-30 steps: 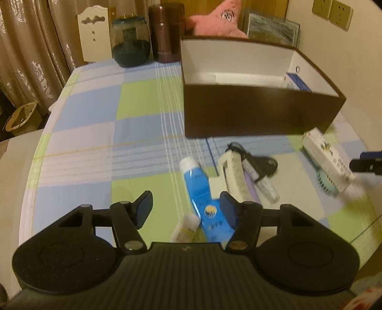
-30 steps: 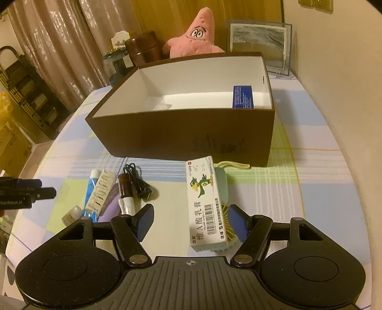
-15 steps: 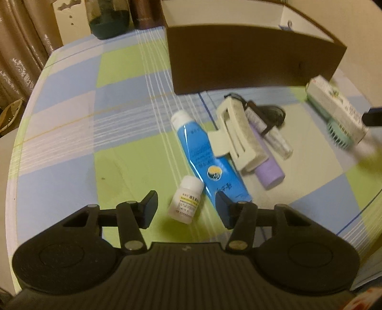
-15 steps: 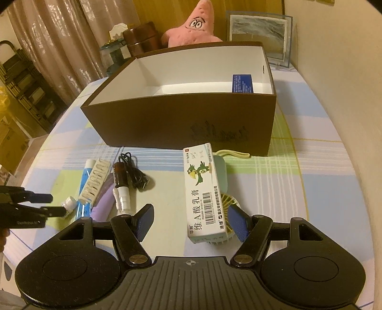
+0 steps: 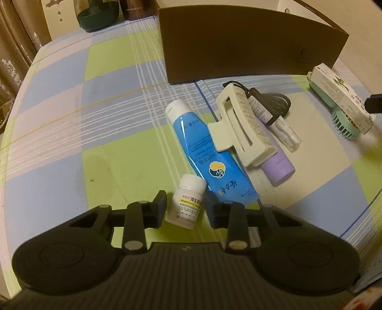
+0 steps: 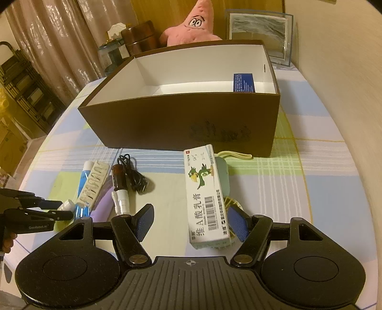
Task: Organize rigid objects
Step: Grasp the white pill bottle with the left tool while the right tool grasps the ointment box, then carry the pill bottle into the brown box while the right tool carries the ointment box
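A small white pill bottle (image 5: 188, 202) lies on the checked cloth beside a blue tube (image 5: 207, 155). My left gripper (image 5: 186, 209) straddles the bottle and its jaws are closing, with thin gaps still showing at both pads. From the right wrist view the left gripper (image 6: 57, 209) sits low at the left edge. My right gripper (image 6: 191, 224) is open, held over a white ointment box (image 6: 205, 195) that rests on a mint-green gadget (image 6: 223, 167). The brown open box (image 6: 179, 124) stands behind, holding a blue card (image 6: 242, 82).
A cream hair claw (image 5: 241, 128), a purple tube (image 5: 279, 169), a clear spray vial (image 5: 274, 119) and a black cable (image 5: 279, 100) lie in a pile. A dark jar (image 5: 98, 16), a pink plush (image 6: 193, 26) and a picture frame (image 6: 257, 31) stand at the back.
My left gripper has come down toward the table, and its jaws have narrowed around the pill bottle. The right gripper has stayed put, open over the ointment box.
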Motion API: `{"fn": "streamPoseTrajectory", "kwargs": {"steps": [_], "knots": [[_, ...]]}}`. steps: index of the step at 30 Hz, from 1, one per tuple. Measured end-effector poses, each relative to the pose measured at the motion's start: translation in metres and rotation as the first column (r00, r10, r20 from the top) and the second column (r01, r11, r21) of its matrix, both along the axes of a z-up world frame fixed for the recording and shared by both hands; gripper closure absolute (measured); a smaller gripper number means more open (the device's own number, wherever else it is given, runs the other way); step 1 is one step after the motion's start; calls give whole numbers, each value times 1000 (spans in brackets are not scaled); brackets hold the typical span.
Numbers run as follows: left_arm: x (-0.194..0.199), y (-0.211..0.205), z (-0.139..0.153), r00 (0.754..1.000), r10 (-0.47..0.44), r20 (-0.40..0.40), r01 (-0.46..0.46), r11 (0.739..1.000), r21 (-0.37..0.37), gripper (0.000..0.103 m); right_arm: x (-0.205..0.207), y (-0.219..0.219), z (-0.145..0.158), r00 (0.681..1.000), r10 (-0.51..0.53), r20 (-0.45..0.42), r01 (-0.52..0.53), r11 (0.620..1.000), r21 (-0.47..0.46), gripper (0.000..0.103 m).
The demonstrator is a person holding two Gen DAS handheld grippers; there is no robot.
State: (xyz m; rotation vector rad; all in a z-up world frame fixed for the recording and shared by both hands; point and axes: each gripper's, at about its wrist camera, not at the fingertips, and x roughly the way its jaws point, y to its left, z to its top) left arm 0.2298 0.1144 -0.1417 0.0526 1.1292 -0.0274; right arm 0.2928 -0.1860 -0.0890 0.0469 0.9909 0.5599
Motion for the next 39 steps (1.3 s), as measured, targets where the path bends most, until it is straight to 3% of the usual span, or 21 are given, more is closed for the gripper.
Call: {"fn": "streamPoseTrajectory", "kwargs": {"steps": [2, 11, 25, 32, 39], "knots": [[0, 0, -1, 1000, -2, -2, 2, 1000, -2, 78, 3, 2, -1, 1000, 2, 3, -2, 1000, 0, 34], [3, 14, 10, 994, 93, 52, -93, 996, -6, 79, 19, 12, -11, 1000, 21, 10, -21, 1000, -20, 36], [12, 20, 34, 985, 137, 105, -136, 991, -21, 78, 33, 22, -34, 997, 65, 42, -59, 988, -145, 64], [12, 13, 52, 980, 132, 148, -130, 991, -26, 79, 28, 15, -24, 997, 57, 51, -51, 992, -112, 65], [17, 7, 78, 972, 118, 202, -115, 993, -28, 79, 26, 12, 5, 997, 42, 70, -39, 998, -47, 65]]}}
